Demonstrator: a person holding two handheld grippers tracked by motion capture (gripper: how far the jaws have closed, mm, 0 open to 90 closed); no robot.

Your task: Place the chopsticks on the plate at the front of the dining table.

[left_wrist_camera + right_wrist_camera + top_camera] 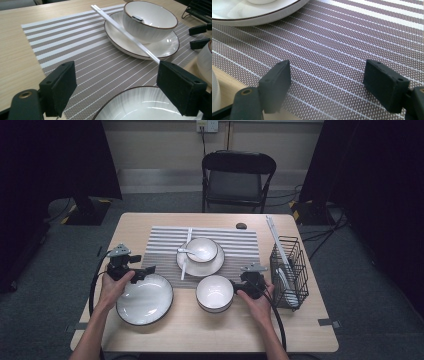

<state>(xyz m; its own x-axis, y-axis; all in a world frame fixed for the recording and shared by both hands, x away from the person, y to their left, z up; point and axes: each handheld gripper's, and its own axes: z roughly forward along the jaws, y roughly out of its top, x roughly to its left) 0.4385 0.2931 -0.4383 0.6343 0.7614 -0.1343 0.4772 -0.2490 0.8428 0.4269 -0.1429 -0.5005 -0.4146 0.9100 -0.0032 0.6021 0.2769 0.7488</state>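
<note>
My left hand-held gripper (148, 270) sits at the far left rim of the big plate (145, 299), jaws spread wide with nothing between them. In the left gripper view the plate's rim (140, 105) lies just under the open jaws. The plate rests on the bench (210, 330), near left, its far edge lapping the striped mat (165, 245).

My right hand-held gripper (239, 285) is beside the small bowl (214, 293), at its right; jaws wide apart, empty, over the mat (332, 50).

On the mat's middle: a saucer (216, 264) carrying a bowl (202, 249) with a spoon (189, 252) in it. Chopsticks (185, 262) lie across the saucer's left edge. A wire basket (295, 270) stands at the right edge of the bench.
</note>
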